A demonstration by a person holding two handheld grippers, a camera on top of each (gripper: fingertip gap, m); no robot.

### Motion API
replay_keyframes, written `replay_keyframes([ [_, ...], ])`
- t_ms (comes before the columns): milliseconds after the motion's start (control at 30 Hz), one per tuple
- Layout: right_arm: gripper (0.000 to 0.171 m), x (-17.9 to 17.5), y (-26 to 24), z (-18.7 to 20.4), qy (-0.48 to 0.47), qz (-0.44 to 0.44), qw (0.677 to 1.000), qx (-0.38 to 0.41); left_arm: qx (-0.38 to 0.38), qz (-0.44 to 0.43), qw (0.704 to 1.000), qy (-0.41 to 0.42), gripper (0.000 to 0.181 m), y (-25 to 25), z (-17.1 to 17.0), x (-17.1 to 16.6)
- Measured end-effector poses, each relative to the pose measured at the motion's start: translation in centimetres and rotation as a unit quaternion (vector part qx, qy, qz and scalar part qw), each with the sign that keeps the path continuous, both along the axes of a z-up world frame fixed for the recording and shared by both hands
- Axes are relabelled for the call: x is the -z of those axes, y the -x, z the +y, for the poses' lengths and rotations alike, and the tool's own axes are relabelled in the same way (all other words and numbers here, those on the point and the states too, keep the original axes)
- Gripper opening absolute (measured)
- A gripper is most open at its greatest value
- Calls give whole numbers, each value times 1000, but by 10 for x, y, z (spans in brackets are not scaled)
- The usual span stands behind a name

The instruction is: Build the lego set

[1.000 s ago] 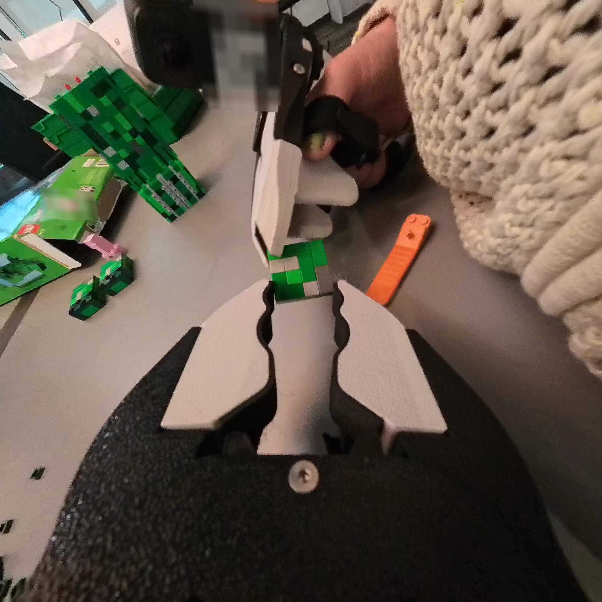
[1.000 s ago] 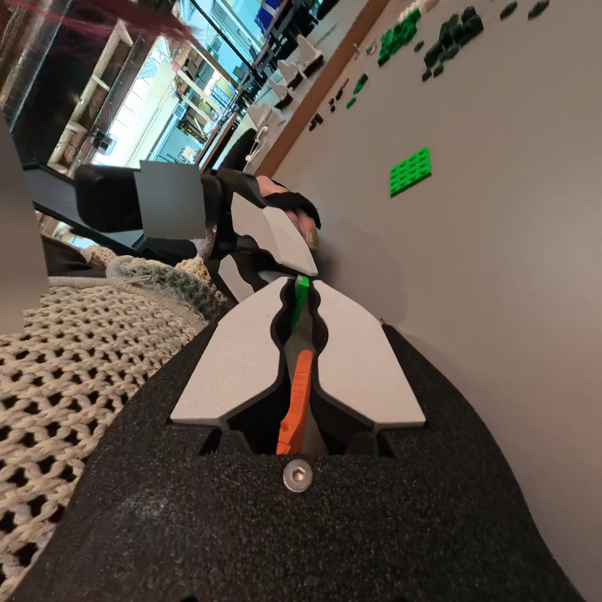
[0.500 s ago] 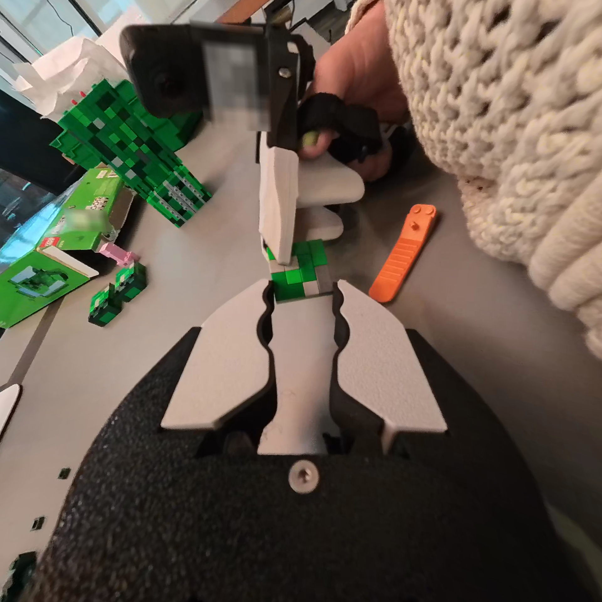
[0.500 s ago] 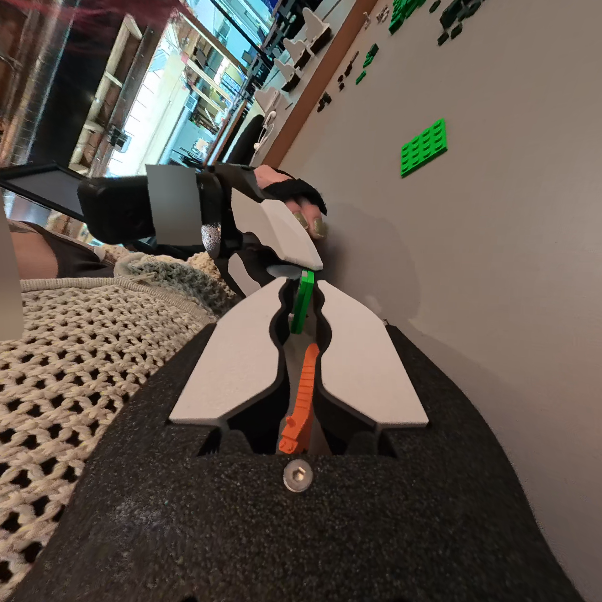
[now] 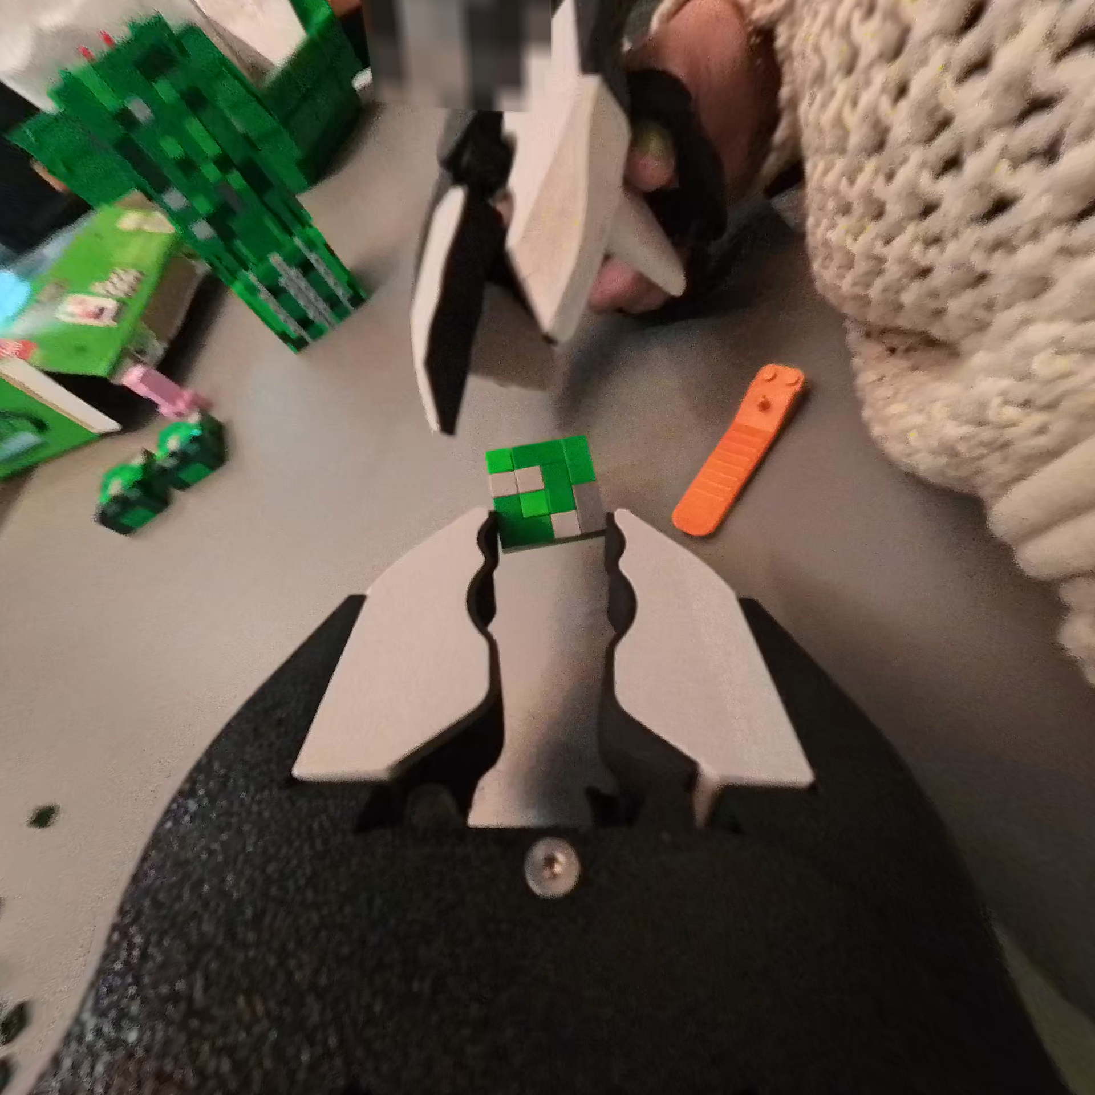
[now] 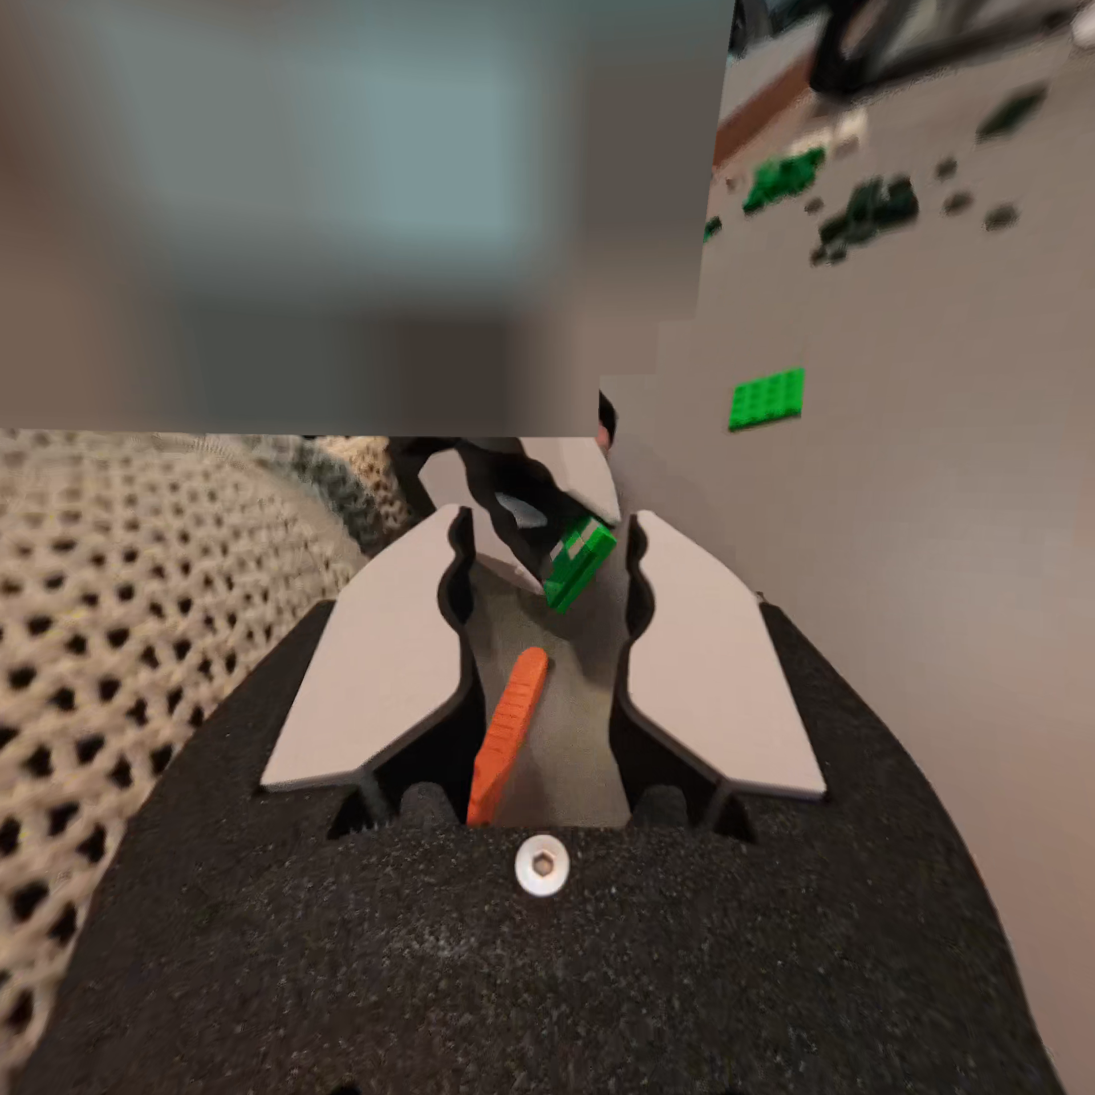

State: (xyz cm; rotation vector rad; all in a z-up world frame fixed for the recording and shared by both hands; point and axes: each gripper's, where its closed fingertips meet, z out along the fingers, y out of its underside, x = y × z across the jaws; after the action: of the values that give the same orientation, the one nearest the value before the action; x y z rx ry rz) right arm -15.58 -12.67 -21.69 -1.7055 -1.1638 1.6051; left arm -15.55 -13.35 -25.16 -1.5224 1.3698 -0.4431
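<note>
My left gripper (image 5: 548, 515) is shut on a small square plate (image 5: 542, 483) tiled in green and grey, and holds it flat by its near edge above the grey table (image 5: 296, 592). My right gripper (image 5: 495, 382) hangs above and behind the plate, open and empty, apart from it. In the right wrist view my right gripper (image 6: 548, 521) is open, with the tilted plate (image 6: 580, 563) beyond its tips, held in the left gripper's fingers (image 6: 592, 486).
An orange brick separator (image 5: 740, 450) lies right of the plate. A tall green block figure (image 5: 195, 195), a green box (image 5: 89, 296), a pink piece (image 5: 160, 391) and small green builds (image 5: 160, 474) stand at left. A green plate (image 6: 767, 397) and loose pieces (image 6: 865, 213) lie farther off. A knit sleeve (image 5: 948, 237) is at right.
My right gripper has opened, let go of the tiled plate and drawn up and away from it. My left gripper still holds the plate.
</note>
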Motion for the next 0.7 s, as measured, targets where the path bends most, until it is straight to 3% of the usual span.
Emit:
replay_keyframes([
  [133, 55, 7, -4, -9, -187, -28, 980, -56, 17, -18, 997, 72, 35, -1, -11, 1],
  [233, 56, 16, -2, -19, -262, -51, 959, -98, 26, -30, 994, 105, 35, -3, -15, 1],
  [533, 48, 26, 6, -30, -299, -63, 942, -138, 58, -32, 989, 131, 35, -6, -25, 2],
  [700, 33, 26, 6, -29, -289, -64, 945, -140, 62, -31, 989, 129, 35, -7, -26, 2],
])
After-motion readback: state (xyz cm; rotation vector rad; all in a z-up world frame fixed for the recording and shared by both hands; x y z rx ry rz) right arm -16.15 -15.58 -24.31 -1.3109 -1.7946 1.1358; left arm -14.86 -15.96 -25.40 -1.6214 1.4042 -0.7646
